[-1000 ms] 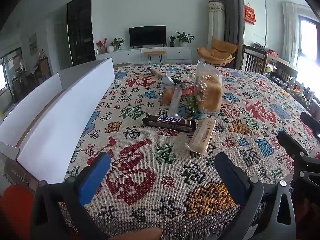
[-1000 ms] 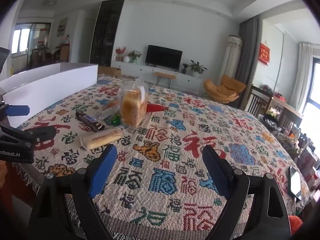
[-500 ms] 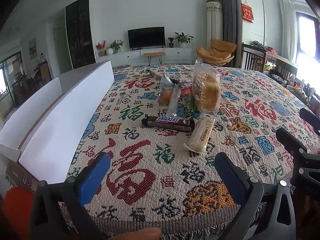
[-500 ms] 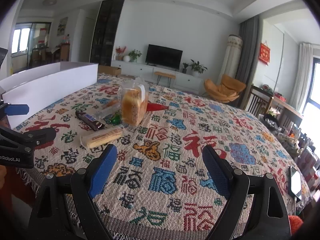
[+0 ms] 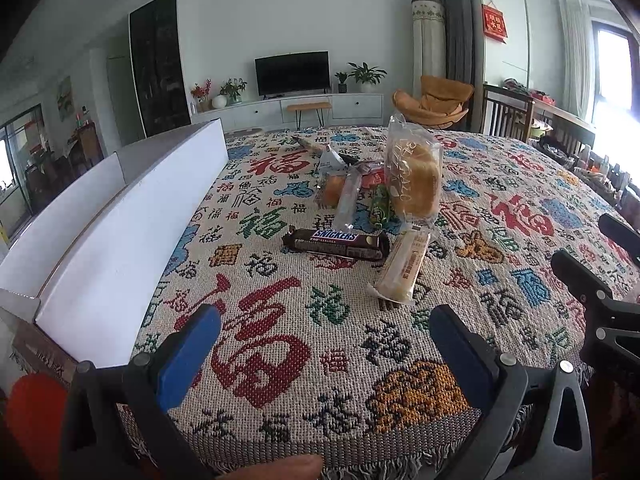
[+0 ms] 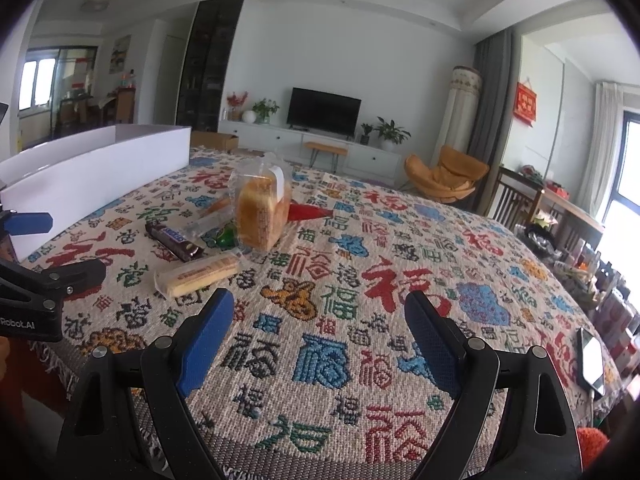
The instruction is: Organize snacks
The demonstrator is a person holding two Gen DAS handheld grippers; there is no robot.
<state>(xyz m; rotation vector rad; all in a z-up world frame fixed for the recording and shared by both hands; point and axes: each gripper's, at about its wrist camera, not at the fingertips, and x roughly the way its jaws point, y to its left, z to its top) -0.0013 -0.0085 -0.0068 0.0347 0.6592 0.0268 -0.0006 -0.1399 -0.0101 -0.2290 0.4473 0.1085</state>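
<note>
The left gripper [image 5: 324, 344] hovered low over the near edge of the table, its 2 blue-padded fingers [image 5: 188, 354] spread wide with nothing between them. The right gripper [image 6: 320, 332] sat beside it at the same edge, jaws likewise parted and empty; its black frame showed at the right of the left wrist view, and "Robot.AI" was printed in white on the left gripper's body in the right wrist view.

The snacks lay clustered near the middle of the woven tablecloth [image 5: 520, 216], well ahead of both grippers. A brown bar lettered "SNICKERS" [image 5: 336, 243] lay flat, its right end touching a long pale wafer pack [image 5: 402, 268] in clear film. Behind them a crinkly clear bread bag [image 5: 414, 178] stood upright, with a green wrapper [image 5: 378, 208], a narrow clear sachet [image 5: 346, 200] and a red packet [image 6: 310, 212] around its base.

The cloth was coarse knit, beige, covered in red, blue and green Chinese characters, fringed at the hem. A long white cardboard box [image 5: 132, 224] ran along the table's left side.
</note>
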